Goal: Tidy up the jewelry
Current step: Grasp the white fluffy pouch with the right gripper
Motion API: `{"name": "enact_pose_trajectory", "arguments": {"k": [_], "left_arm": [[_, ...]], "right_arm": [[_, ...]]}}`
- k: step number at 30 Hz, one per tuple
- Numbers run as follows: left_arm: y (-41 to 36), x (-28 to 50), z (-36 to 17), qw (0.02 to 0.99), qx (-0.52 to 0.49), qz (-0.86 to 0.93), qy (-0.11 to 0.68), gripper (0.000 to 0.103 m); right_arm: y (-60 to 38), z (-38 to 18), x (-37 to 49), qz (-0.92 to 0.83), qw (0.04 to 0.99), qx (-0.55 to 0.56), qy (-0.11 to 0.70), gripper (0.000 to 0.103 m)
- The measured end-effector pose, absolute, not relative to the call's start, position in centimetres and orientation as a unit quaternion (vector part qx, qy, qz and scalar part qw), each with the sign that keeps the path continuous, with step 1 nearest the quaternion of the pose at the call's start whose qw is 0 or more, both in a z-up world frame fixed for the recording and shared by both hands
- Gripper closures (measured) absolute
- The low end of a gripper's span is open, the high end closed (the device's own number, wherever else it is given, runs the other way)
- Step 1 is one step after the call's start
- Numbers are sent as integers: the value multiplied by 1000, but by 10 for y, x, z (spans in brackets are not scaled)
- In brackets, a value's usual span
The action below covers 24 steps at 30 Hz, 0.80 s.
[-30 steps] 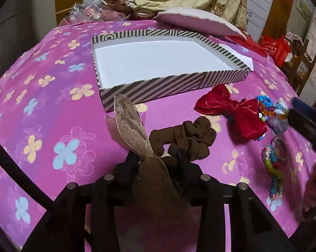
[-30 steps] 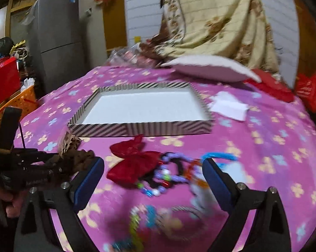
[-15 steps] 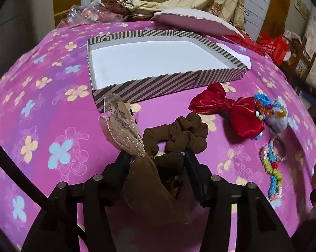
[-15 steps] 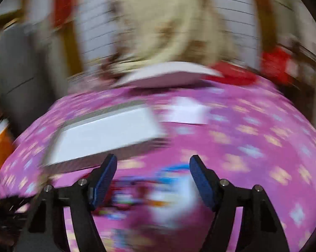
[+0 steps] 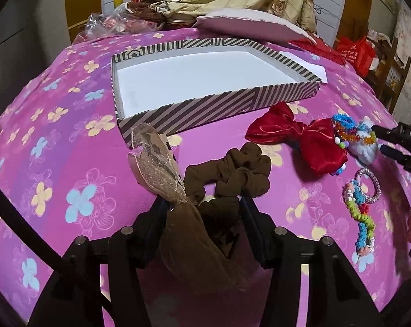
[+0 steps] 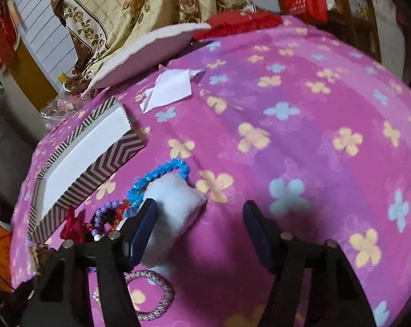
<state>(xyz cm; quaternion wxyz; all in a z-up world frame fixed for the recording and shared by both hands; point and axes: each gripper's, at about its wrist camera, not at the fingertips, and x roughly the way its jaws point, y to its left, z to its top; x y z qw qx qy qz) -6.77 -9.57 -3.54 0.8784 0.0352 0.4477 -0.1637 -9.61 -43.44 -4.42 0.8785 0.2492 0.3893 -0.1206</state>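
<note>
Beside the striped box's [image 5: 221,103] near wall, my left gripper [image 5: 205,212] still clamps the brown scrunchie [image 5: 230,174], while my right gripper [image 6: 200,229], now swung rightward, gapes over bare cloth.

Right hand-held gripper [image 5: 399,143] reads "DAS" (rest cut off).

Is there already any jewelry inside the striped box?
No, the striped box shows only its bare white bottom; the red bow lies outside on the cloth.

Two claw-mounted fisheyes, low over the tabletop [image 5: 69,141]

The left wrist view faced the striped box [image 5: 221,109] squarely from close by; the right wrist view sat tilted, further right, sharing that box [image 6: 96,169] and the red bow [image 5: 300,139].
</note>
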Motion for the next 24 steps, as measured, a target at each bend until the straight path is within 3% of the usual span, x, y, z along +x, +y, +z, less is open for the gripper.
{"name": "enact_pose_trajectory", "arguments": {"k": [14,17,22,24], "left_arm": [[-98,-69,-36,879,40,-163,447,77],[-99,-69,-36,879,39,-163,447,77],[-99,-69,-36,879,38,-163,446,77],[-97,-69,-36,879,32,-165,446,80]], "right_arm": [[-392,-44,-75,-72,892,171,411,35],[-394,-48,-74,-74,891,177,412,44],[-403,-46,-81,-59,895,206,392,76],[-404,-34,-92,-73,907,193,368,77]]}}
